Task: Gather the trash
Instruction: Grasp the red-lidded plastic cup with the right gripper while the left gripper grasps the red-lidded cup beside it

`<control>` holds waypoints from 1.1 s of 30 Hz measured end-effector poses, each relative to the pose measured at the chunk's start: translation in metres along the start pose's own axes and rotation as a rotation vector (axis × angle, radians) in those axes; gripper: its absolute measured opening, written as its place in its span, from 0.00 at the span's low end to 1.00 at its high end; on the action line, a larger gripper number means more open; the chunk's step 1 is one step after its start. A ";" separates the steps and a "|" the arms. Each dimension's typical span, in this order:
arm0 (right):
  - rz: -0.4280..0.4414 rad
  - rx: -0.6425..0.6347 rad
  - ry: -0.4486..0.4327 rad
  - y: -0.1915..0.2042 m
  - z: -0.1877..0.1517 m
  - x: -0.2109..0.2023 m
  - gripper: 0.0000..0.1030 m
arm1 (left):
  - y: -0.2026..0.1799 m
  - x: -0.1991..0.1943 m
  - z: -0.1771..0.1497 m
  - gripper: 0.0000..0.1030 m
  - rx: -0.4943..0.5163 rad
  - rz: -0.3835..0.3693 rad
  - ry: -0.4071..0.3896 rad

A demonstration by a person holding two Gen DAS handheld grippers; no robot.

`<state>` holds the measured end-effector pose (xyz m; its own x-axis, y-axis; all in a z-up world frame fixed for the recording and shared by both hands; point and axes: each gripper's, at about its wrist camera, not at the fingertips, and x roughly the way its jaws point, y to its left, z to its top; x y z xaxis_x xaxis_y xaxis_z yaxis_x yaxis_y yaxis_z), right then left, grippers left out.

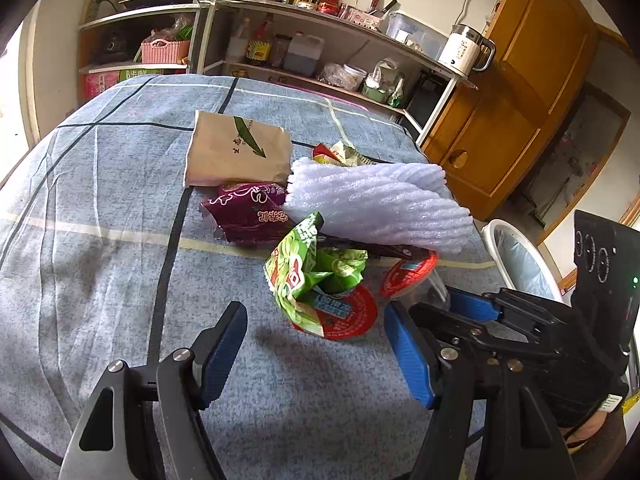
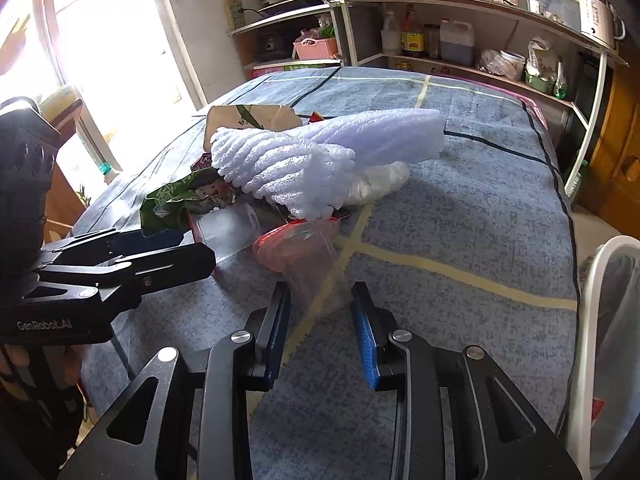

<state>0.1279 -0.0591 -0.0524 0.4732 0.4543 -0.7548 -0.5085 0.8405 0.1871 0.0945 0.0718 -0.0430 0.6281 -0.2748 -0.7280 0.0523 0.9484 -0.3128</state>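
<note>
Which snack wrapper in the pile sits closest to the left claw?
The crumpled green wrapper, standing up out of the red-rimmed cup just ahead of the left claw. The purple wrapper lies flat farther back.

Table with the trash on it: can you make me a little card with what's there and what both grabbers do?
Cover: blue checked cloth
Trash: brown paper bag, purple wrapper, green wrapper, white foam net
Left gripper: open, facing the green wrapper
Right gripper: shut on clear plastic cup
Bin: lined, at the cloth's edge
</note>
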 end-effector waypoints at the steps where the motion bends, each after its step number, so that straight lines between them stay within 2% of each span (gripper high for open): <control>1: 0.001 0.001 0.000 -0.001 0.000 0.000 0.32 | 0.001 0.003 0.001 0.69 -0.004 -0.002 0.003; 16: -0.007 0.058 -0.021 -0.015 -0.006 -0.010 0.31 | -0.001 0.018 0.011 0.68 -0.004 0.014 -0.001; 18: -0.010 0.063 -0.023 -0.017 -0.007 -0.012 0.31 | -0.002 0.017 0.011 0.62 -0.002 0.009 -0.004; 19: -0.009 0.067 -0.025 -0.017 -0.008 -0.012 0.31 | -0.003 0.018 0.011 0.54 0.002 0.012 0.000; 22: -0.009 0.076 -0.029 -0.019 -0.009 -0.014 0.31 | -0.005 0.017 0.009 0.43 0.010 0.021 0.002; 33: -0.013 0.104 -0.050 -0.021 -0.013 -0.023 0.31 | -0.011 0.001 -0.004 0.42 0.022 0.010 0.004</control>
<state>0.1185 -0.0910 -0.0473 0.5156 0.4552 -0.7259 -0.4257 0.8713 0.2440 0.0909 0.0601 -0.0426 0.6255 -0.2659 -0.7336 0.0628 0.9542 -0.2924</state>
